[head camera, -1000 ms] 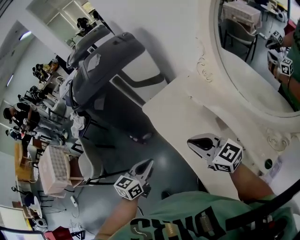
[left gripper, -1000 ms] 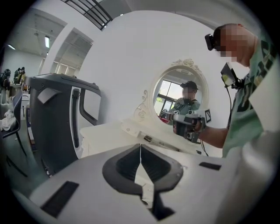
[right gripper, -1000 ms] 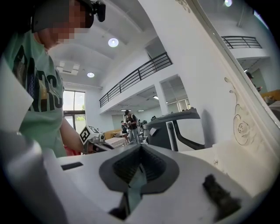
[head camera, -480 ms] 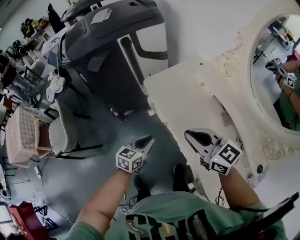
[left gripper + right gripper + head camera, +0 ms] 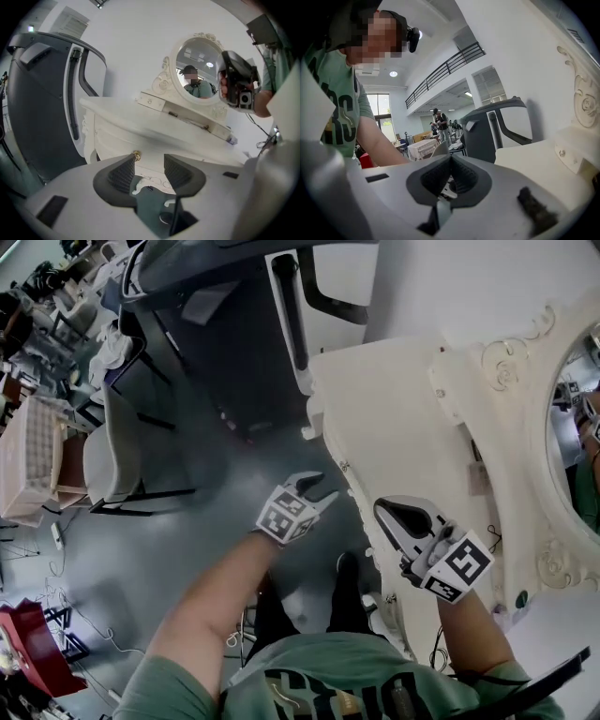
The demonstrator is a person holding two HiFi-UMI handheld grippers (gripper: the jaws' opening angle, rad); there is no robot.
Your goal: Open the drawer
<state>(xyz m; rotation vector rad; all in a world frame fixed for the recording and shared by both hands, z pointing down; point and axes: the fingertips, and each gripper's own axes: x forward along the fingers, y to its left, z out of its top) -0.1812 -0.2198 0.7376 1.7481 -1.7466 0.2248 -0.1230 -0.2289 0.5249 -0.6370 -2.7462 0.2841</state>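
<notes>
The white dressing table (image 5: 403,418) stands at the right, and its drawer front (image 5: 140,140) faces the left gripper view. A small gold drawer knob (image 5: 136,155) sits just at the tip of the left jaw. My left gripper (image 5: 319,486) (image 5: 149,161) hangs in front of the table's edge, lower than the top. Its jaws have just been opening and nothing is between them. My right gripper (image 5: 403,517) (image 5: 451,173) hovers over the table top (image 5: 543,159) with its jaws shut and empty. It also shows in the left gripper view as the right gripper (image 5: 239,84), held in a hand.
An oval mirror (image 5: 197,70) in a carved frame stands on the table's back. A dark grey treadmill (image 5: 234,296) stands left of the table. A chair (image 5: 103,460) and a pale basket (image 5: 33,456) are further left. The person's feet (image 5: 347,577) stand by the table front.
The left gripper has dropped toward the table's front edge and its jaws have opened. The right gripper has shifted a little over the table top. The head view has swung down.
</notes>
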